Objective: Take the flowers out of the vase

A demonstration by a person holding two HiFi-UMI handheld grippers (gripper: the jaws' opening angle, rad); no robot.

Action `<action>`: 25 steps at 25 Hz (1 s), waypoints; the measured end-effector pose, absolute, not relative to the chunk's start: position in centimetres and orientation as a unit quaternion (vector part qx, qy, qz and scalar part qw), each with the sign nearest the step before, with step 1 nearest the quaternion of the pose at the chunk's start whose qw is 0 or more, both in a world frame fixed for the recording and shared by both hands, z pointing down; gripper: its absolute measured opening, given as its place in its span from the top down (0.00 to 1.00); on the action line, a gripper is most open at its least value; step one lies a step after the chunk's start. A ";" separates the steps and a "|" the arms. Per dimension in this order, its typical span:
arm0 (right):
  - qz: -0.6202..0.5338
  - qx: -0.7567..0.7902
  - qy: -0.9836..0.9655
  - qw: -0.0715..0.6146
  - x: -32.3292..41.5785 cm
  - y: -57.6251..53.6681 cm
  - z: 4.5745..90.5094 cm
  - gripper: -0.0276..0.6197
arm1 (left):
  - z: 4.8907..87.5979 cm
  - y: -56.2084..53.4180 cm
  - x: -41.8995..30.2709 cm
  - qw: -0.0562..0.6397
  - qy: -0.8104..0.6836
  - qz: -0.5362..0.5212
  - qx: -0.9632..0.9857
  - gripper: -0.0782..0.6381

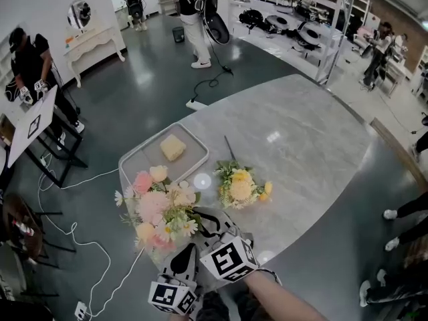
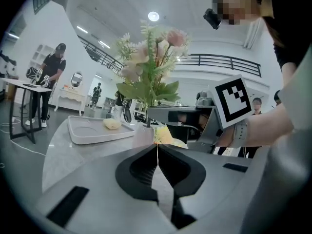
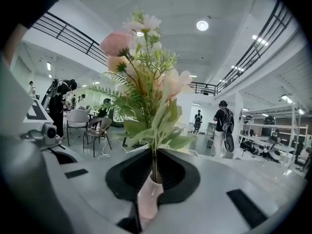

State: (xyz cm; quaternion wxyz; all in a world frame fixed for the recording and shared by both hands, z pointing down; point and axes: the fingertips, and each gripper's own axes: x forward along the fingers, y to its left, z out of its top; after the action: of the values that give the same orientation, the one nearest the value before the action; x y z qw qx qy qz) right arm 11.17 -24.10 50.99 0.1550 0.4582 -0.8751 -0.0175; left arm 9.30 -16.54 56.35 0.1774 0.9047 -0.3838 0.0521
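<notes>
A bouquet of pink, cream and white artificial flowers [image 1: 160,209] with green leaves stands upright in a small pale pink narrow-necked vase [image 3: 148,199] at the near edge of the grey marbled bench [image 1: 301,132]. The right gripper [image 3: 155,156] pinches its stems in its tongs just above the vase mouth. A smaller yellow bouquet [image 1: 241,187] lies on its side farther in on the bench, its stem pointing away.

Marble table [image 1: 301,132] — tray [image 1: 148,164] (white), yellow bouquet [image 1: 241,186].

Pink-and-cream flowers [image 1: 159,209], pale pink vase [image 3: 148,201], yellow bouquet [image 1: 241,186], white tray [image 1: 134,159], grey-veined pale marble table [image 1: 301,132].
</notes>
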 end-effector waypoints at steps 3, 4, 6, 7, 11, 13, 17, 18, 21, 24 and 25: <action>-0.010 0.456 -0.878 0.143 11.4 -23.7 50.5 0.90 | 56.0 -16.4 9.5 0.174 -0.380 0.052 0.907 0.87; -0.009 0.454 -0.880 0.141 11.3 -23.4 50.4 0.90 | 56.0 -16.2 9.5 0.173 -0.378 0.051 0.908 0.87; -0.007 0.452 -0.882 0.136 11.2 -22.9 50.3 0.90 | 55.9 -15.9 9.5 0.173 -0.374 0.049 0.910 0.87; -0.006 0.451 -0.883 0.133 11.2 -22.7 50.2 0.90 | 55.7 -16.0 9.6 0.173 -0.374 0.047 0.910 0.87; -0.002 0.446 -0.886 0.124 11.0 -22.7 49.2 0.90 | 54.3 -16.6 9.4 0.167 -0.378 0.039 0.910 0.87; 0.003 0.445 -0.888 0.115 10.7 -22.9 48.4 0.90 | 53.5 -16.9 9.0 0.165 -0.380 0.035 0.910 0.87; 0.019 0.447 -0.888 0.102 10.2 -22.9 47.5 0.90 | 52.4 -16.9 7.9 0.165 -0.383 0.032 0.908 0.87; 0.020 0.447 -0.889 0.100 10.1 -22.8 47.2 0.90 | 52.2 -16.8 7.7 0.164 -0.385 0.032 0.908 0.87; 0.017 0.441 -0.892 0.095 9.6 -23.0 46.4 0.90 | 51.6 -17.1 6.6 0.160 -0.393 0.028 0.905 0.87; 0.020 0.440 -0.893 0.091 9.4 -23.0 45.6 0.90 | 51.0 -17.1 6.0 0.156 -0.394 0.027 0.905 0.87; 0.022 0.441 -0.893 0.089 9.7 -23.0 45.3 0.90 | 50.7 -17.1 6.1 0.155 -0.394 0.027 0.906 0.87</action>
State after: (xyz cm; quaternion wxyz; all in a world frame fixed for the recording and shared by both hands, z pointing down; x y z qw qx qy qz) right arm 9.73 -23.01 45.26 0.0894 0.4406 -0.8930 0.0217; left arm 6.12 -17.07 50.73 0.1549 0.9058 -0.3935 0.0270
